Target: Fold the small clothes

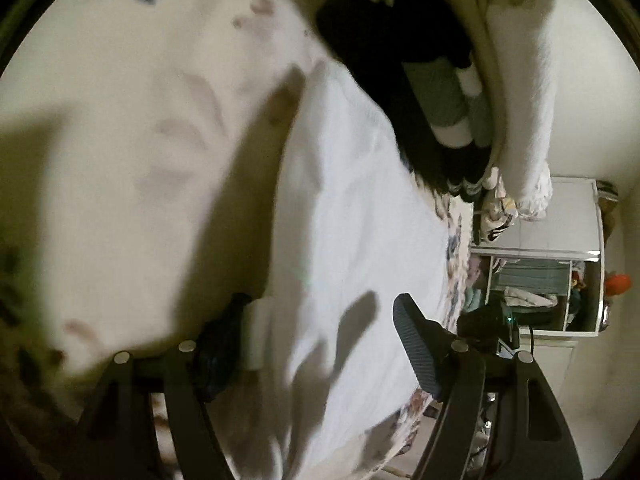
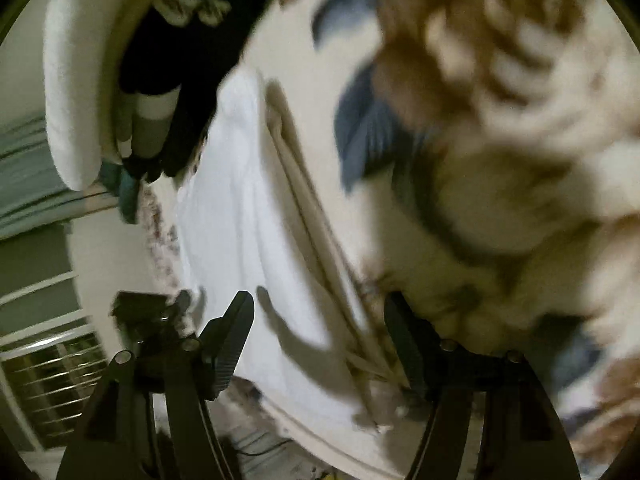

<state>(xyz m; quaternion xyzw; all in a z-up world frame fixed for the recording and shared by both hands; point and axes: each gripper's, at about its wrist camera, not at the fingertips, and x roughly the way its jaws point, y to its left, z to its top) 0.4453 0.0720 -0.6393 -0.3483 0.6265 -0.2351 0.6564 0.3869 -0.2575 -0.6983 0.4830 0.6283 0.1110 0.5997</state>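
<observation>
Two grippers, left [image 1: 320, 344] and right [image 2: 320, 340], jaws wide, empty. White cloth [image 1: 352, 216] soft, light, limp; pinch near edge corners.

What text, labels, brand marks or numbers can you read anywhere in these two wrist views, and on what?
None readable in either view.
White garment: no tag or print visible.
Floral bedspread: leaf pattern only, blurred.
Folded pile: stripes, no lettering.
Shelf unit: contents too small and blurred to read.
Left claw and right claw: no markings visible.
</observation>
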